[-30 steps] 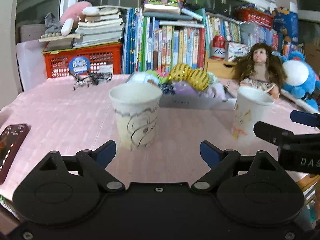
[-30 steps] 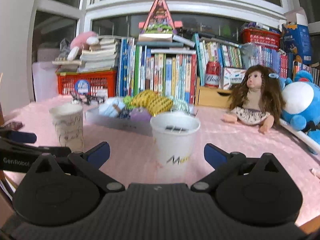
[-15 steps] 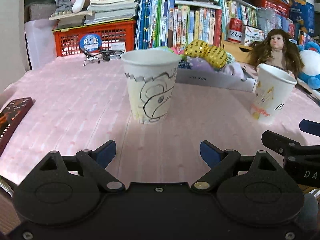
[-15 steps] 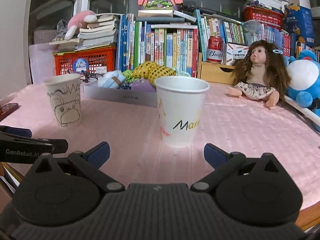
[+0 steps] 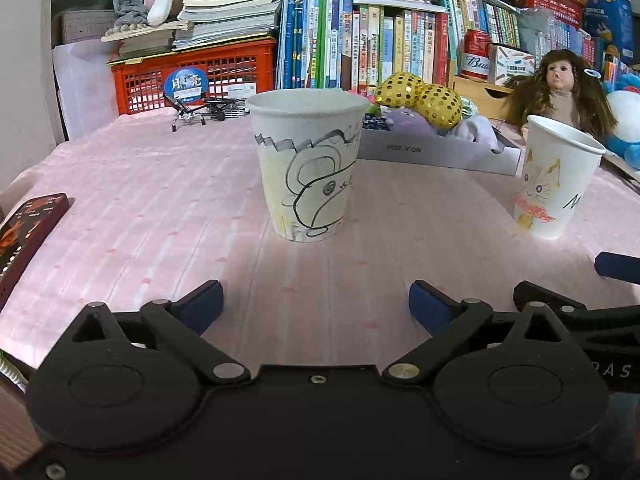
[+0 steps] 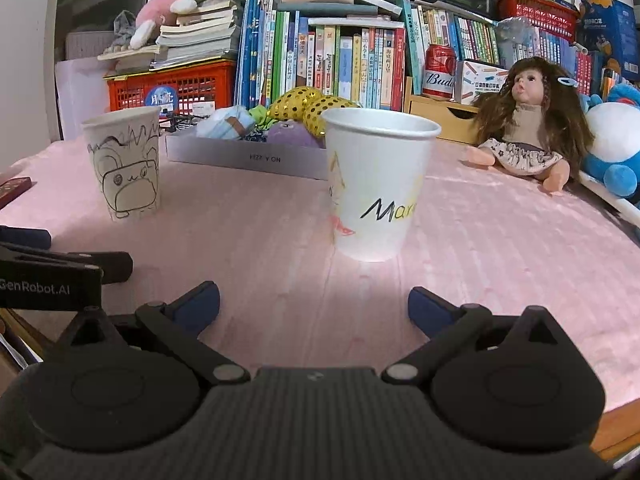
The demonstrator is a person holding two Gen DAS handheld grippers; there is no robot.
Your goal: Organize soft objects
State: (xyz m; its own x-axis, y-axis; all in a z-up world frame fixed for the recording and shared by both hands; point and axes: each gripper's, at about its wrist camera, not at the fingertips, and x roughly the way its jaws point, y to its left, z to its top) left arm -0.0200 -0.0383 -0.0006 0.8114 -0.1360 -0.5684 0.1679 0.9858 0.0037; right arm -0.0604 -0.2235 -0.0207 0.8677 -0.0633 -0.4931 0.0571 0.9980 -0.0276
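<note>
Left wrist view, left claw (image 5: pixel 316 300): our jaws are spreading wider with nothing between them; only bare pink tabletop (image 5: pixel 160 208) lies under the blue tips.
Left wrist view, soft toys (image 5: pixel 420 104): a gold sequined one and a purple one lie heaped in the grey tray (image 5: pixel 436 152) toward the tabletop's far edge, behind the doodled cup (image 5: pixel 308 168).
Left wrist view, handling: we judge the toys light and squashy, not fragile; the sequins may be slick, so we would pinch the bulging middle.
Right wrist view, right claw (image 6: pixel 314 306): released and wide, holding nothing, facing the lettered cup (image 6: pixel 376 184).
Right wrist view, soft toys (image 6: pixel 308 108): the same heap, with a pale blue one at the tray's left end, well beyond our tips.
Right wrist view, cups: thin paper, empty as far as we can see; we judge they tip or crumple easily, so we would squeeze them mid-wall, gently.
</note>
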